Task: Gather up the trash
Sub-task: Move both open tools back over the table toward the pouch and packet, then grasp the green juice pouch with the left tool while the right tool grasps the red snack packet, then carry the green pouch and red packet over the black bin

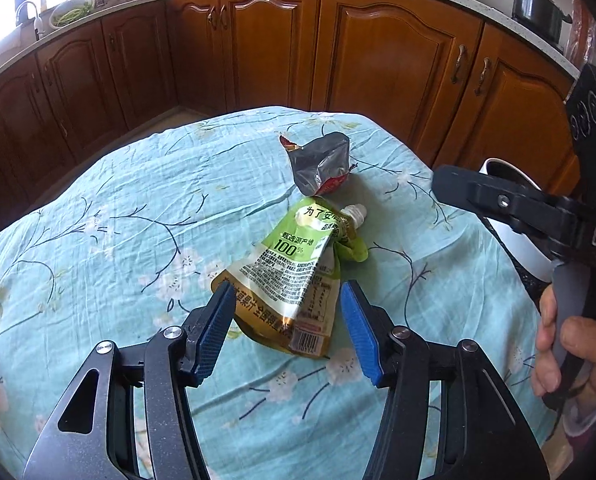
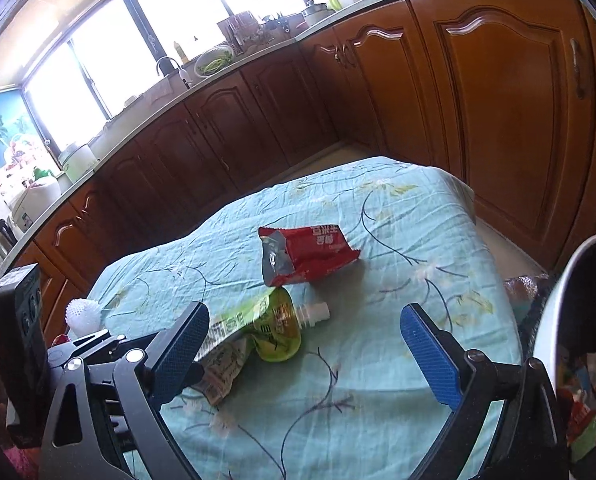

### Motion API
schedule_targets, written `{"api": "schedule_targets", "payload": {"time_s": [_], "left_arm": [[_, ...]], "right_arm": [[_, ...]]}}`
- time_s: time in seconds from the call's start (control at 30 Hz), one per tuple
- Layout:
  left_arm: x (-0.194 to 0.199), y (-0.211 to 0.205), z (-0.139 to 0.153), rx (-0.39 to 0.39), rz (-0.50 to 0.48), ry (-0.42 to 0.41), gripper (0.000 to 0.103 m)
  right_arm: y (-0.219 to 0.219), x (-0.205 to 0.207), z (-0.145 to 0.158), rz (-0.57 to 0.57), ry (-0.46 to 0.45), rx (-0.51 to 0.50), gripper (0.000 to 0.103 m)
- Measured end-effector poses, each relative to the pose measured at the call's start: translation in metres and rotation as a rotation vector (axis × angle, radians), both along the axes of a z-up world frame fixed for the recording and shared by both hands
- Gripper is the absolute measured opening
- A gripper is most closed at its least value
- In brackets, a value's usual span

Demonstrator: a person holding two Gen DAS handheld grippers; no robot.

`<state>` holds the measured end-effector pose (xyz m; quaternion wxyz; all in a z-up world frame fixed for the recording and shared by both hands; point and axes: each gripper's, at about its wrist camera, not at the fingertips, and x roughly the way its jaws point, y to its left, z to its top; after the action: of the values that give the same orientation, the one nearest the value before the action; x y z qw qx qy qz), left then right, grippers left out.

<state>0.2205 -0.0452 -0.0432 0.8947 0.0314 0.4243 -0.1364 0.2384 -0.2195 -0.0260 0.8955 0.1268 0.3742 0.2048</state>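
Observation:
A crumpled green juice pouch (image 1: 294, 268) with a white spout lies on the floral cloth; it also shows in the right wrist view (image 2: 266, 330). Behind it lies an empty red and silver snack bag (image 1: 320, 164), also in the right wrist view (image 2: 306, 254). My left gripper (image 1: 288, 304) is open, its blue pads on either side of the pouch's lower end, not touching. My right gripper (image 2: 304, 354) is open and empty above the cloth, just right of the pouch. In the left wrist view the right gripper's body (image 1: 538, 208) is at the right edge.
A white bin (image 2: 570, 312) with wrappers inside stands at the table's right edge; it also shows in the left wrist view (image 1: 514, 236). The table has a light blue floral cloth (image 1: 118, 240). Wooden kitchen cabinets (image 1: 390, 60) stand close behind. A white spiky ball (image 2: 84, 312) sits at left.

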Motion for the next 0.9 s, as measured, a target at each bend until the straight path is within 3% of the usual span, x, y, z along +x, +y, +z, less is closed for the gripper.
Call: {"api": "schedule_targets", "payload": {"time_s": [0.13, 0.23, 0.33, 0.4, 0.5, 0.6, 0.9], "left_arm": [[0.011, -0.003, 0.0, 0.005, -0.009, 0.007, 0.049], [0.018, -0.004, -0.003, 0.01, -0.019, 0.019, 0.043], [0.022, -0.007, -0.007, 0.013, -0.04, 0.032, 0.04], [0.023, -0.011, -0.01, 0.019, -0.053, 0.041, 0.037], [0.022, -0.015, -0.012, 0.029, -0.075, 0.04, 0.032], [0.024, -0.018, -0.014, 0.034, -0.086, 0.039, 0.015], [0.014, -0.019, -0.01, 0.049, -0.075, 0.0, 0.002]], "right_arm": [[0.021, 0.029, -0.007, 0.023, 0.004, -0.043, 0.089], [0.032, 0.051, -0.016, 0.029, 0.016, -0.081, 0.077], [0.035, 0.066, -0.027, 0.023, 0.037, -0.112, 0.056], [0.031, 0.068, -0.031, 0.003, 0.045, -0.124, 0.026], [0.016, 0.06, -0.03, -0.03, 0.034, -0.112, 0.007], [0.001, 0.046, -0.025, -0.05, 0.024, -0.085, 0.006], [-0.045, -0.017, -0.007, -0.091, 0.0, 0.013, 0.005]]}}
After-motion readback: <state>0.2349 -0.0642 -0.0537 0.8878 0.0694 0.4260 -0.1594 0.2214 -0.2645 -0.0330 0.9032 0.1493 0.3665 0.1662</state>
